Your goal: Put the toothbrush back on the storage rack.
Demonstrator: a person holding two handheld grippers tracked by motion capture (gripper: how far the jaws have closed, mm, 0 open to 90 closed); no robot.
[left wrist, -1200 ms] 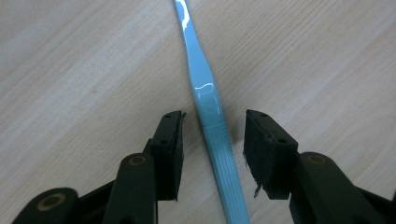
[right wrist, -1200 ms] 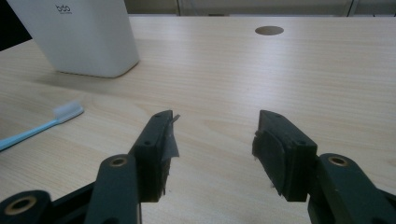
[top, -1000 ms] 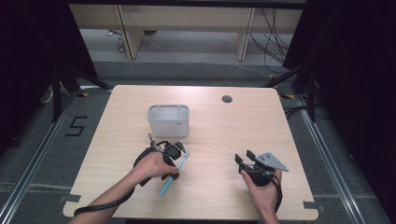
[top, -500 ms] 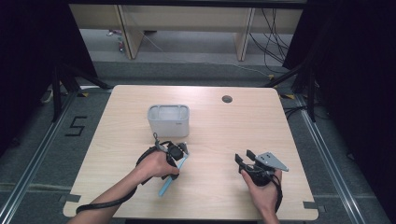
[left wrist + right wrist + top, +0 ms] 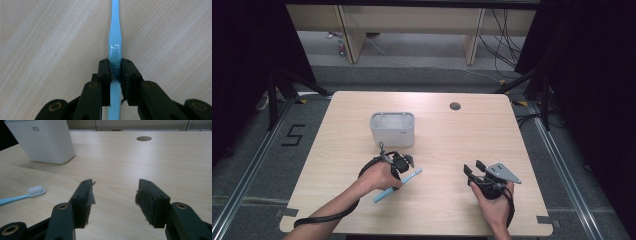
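My left gripper has just closed on the toothbrush handle; lifting it into the holder ahead remains, right gripper open, idle.

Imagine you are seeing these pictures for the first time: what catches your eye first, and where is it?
The light blue toothbrush stands out first: it lies on the pale wooden table near the front left, and the left gripper, whose jaws have just been closing, now clamps its handle. Behind it stands a white rectangular holder. At front right, the right gripper rests with jaws wide apart and nothing between them.
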